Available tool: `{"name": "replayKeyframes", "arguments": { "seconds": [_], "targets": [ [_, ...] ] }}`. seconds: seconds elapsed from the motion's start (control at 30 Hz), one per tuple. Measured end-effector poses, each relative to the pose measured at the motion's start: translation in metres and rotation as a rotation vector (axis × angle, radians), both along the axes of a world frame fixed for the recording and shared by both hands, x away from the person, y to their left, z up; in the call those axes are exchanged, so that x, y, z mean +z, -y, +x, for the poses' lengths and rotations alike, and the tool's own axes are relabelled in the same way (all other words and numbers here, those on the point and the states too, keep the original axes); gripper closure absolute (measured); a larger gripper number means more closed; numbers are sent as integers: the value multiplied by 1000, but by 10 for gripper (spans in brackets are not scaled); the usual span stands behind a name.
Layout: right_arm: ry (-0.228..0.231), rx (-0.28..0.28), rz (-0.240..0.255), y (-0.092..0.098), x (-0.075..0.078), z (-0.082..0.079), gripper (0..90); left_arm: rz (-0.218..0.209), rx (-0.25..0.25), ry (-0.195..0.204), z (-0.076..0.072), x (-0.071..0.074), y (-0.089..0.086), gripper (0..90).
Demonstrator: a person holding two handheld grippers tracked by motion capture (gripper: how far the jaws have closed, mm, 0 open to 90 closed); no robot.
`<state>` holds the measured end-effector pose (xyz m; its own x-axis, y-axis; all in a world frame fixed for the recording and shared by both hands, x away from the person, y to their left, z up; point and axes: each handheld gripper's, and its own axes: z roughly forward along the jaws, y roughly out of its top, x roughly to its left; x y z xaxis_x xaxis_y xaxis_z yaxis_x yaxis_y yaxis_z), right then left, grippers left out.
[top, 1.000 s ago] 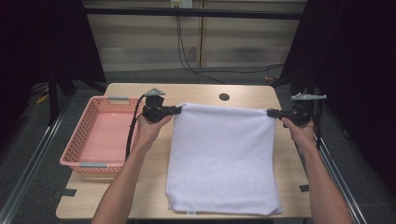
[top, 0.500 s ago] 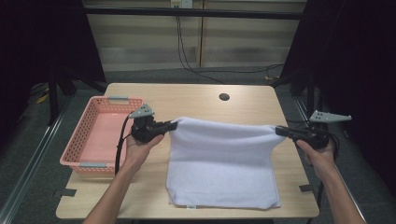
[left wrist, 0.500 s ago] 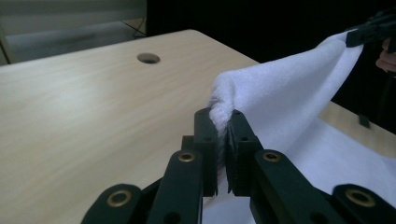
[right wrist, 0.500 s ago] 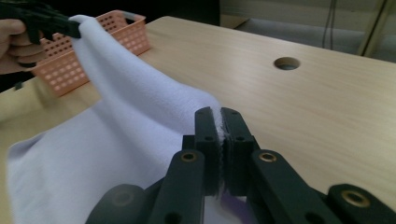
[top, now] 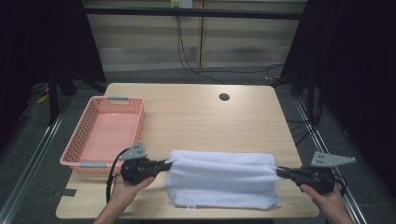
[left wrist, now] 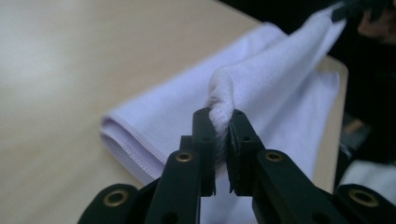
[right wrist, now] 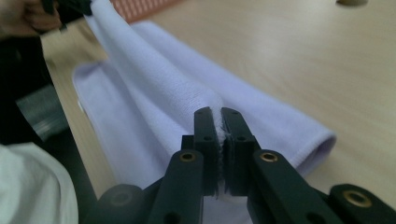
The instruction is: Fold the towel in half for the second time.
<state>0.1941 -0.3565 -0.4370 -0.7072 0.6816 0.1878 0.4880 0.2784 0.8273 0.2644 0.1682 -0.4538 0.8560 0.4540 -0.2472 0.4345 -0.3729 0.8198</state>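
While both grippers pinch a corner of the white towel (top: 223,179), left gripper (top: 164,164) and right gripper (top: 280,171), a fold is under way. Next, I'd judge, the lifted edge must be laid on the near edge, corners matched, before the jaws let go.

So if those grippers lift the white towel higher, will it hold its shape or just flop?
The white towel will probably flop: it already sags between the left gripper and right gripper. It bunches softly in the jaws, so it likely drapes. It looks light, and its nap should resist slipping.
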Motion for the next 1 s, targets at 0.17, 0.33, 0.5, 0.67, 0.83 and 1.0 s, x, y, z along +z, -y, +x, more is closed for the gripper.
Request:
{"name": "replayKeyframes", "arguments": {
  "seconds": [0.17, 0.33, 0.5, 0.67, 0.83, 1.0],
  "targets": [
    [-83, 42, -25, 0, -24, -8, 844, 82, -35, -61, -9, -19, -1, 829],
    [-97, 91, -62, -7, -23, -16, 795, 79, -71, -69, -19, -19, -6, 819],
    [-120, 114, -57, -7, -23, -29, 723, 78, -108, -79, -29, -19, -14, 786],
    [-107, 104, -35, -6, -20, -33, 646, 10, -43, -79, -26, -16, -26, 694],
    [-99, 31, -48, -10, -24, -18, 616, 31, -21, -70, -18, -13, -14, 622],
    [-113, -43, -115, -24, -37, 15, 581, 104, -47, -102, -6, -23, 14, 612]
  ]
}}
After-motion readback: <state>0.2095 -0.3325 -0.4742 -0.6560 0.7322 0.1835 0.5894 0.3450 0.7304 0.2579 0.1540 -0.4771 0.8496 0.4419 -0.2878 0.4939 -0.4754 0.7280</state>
